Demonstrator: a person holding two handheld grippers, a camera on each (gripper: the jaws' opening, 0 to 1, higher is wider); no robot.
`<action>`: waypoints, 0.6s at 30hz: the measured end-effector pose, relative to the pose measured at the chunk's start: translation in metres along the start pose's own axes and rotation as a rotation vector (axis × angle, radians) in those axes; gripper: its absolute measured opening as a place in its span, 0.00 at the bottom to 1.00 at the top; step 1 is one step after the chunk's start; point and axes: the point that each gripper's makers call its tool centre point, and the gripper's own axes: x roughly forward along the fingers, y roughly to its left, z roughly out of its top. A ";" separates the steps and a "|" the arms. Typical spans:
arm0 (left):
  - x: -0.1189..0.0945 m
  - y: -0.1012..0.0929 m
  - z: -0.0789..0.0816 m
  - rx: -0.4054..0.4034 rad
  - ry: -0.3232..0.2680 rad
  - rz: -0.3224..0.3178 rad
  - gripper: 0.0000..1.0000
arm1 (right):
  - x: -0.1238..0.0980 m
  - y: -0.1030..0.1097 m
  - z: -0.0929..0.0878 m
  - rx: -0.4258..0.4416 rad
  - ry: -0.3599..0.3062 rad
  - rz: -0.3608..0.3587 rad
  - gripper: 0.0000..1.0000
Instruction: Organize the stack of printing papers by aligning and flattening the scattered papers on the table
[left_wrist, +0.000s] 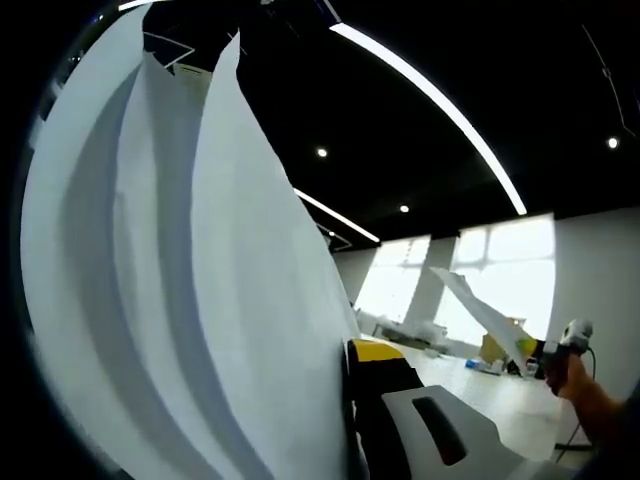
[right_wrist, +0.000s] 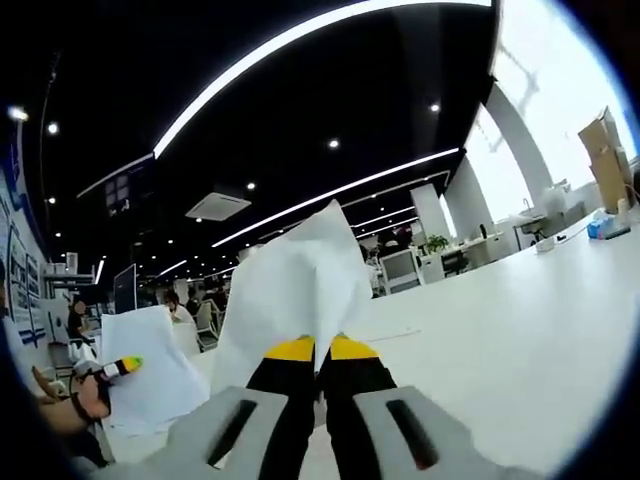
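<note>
Rising from right gripper, pinched papers, above table

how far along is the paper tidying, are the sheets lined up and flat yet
Not yet. Nothing looks finished: no neat flat stack shows on the table. In hand: the right gripper is shut on a bunch of sheets held upright, and the left gripper is clamped on fanned-out sheets raised off the table. Left: squaring the edges and laying them flat.

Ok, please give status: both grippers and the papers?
Left gripper shut on sheets of paper, held up. Right gripper shut on a paper sheet, above the white table. Nothing in the way.
</note>
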 end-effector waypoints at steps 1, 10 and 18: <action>0.000 0.000 0.000 0.000 0.000 0.000 0.09 | 0.001 0.001 0.000 0.002 -0.001 0.003 0.00; 0.000 0.001 0.000 0.000 0.001 0.001 0.09 | 0.003 0.004 0.000 0.006 -0.001 0.013 0.00; 0.000 0.002 0.000 -0.003 0.001 0.002 0.09 | 0.007 0.012 -0.002 0.014 -0.002 0.036 0.00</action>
